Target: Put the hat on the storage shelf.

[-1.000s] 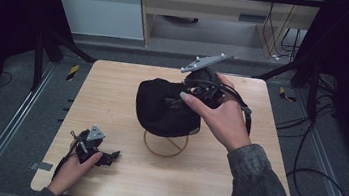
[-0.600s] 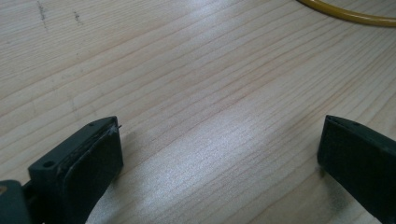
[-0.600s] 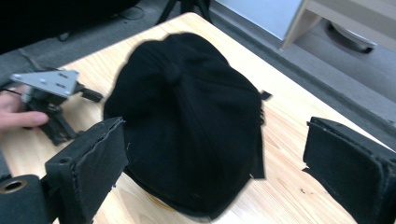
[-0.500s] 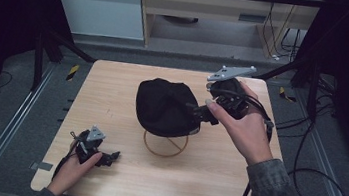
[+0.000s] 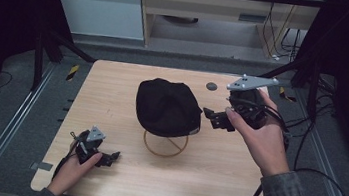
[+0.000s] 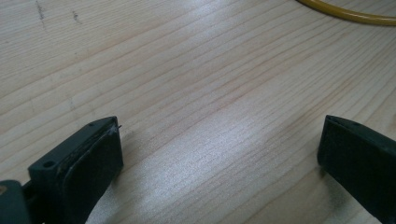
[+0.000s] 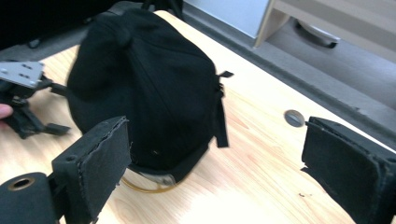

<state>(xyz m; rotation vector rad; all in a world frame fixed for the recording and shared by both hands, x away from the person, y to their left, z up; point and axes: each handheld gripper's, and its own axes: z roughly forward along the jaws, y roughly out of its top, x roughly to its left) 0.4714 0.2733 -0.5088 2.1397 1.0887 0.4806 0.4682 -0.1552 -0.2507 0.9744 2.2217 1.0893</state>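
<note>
Black cap (image 5: 168,106) sits at the middle of the wooden table (image 5: 113,90), perched on a yellow ring stand (image 5: 165,144) whose loop shows beneath its near edge. We see the cap resting on its own, with nothing gripping it.

We hold the right gripper (image 5: 216,118) just beside the cap's right side, raised off the table, its jaws pointing towards the cap but apart from it. In the right gripper view the two black jaws stand spread wide with nothing between them; the cap (image 7: 144,93) lies ahead of the left jaw, a short strap (image 7: 220,122) hangs down its side, and the yellow ring stand (image 7: 144,185) peeks out under its rim. A small round grey disc (image 7: 293,117) is set into the table beyond the cap, near the far edge.

We hold the left gripper (image 5: 112,157) low at the near left corner of the table, well apart from the cap. In the left gripper view its jaws are also spread wide over bare wood (image 6: 196,116), holding nothing, and a curve of the yellow ring stand (image 6: 345,11) crosses the top corner. The left gripper (image 7: 25,100) also shows far off in the right gripper view, beyond the cap.
</note>
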